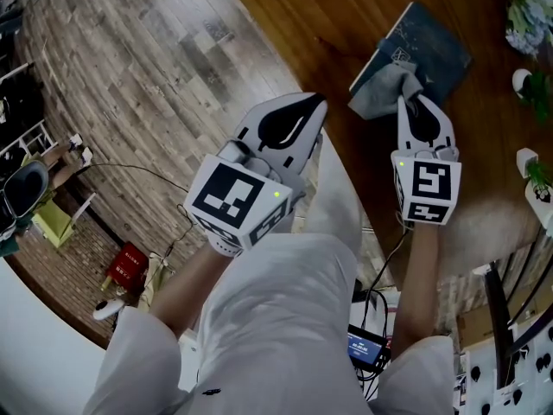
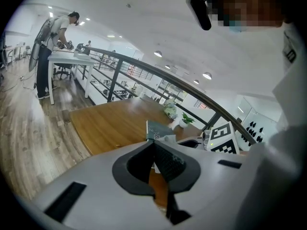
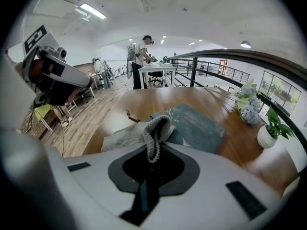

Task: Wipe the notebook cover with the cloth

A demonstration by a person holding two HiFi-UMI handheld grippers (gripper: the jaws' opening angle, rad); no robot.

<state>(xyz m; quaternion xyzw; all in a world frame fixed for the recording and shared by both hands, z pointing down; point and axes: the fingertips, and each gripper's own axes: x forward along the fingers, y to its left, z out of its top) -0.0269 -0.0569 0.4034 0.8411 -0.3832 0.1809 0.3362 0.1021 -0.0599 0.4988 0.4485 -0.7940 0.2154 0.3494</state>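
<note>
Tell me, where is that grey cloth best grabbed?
The cloth is probably best pinched at its raised fold, coming from the near side. The rest lies flat over the notebook corner, offering little to pinch. The right claw is shut on that fold.

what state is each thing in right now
notebook: closed, lying flat on the table, cover up
cloth: bunched, one end pinched, the rest draped over the notebook's near corner
right tongs: shut on the cloth
left tongs: shut, empty, held away from the notebook
</note>
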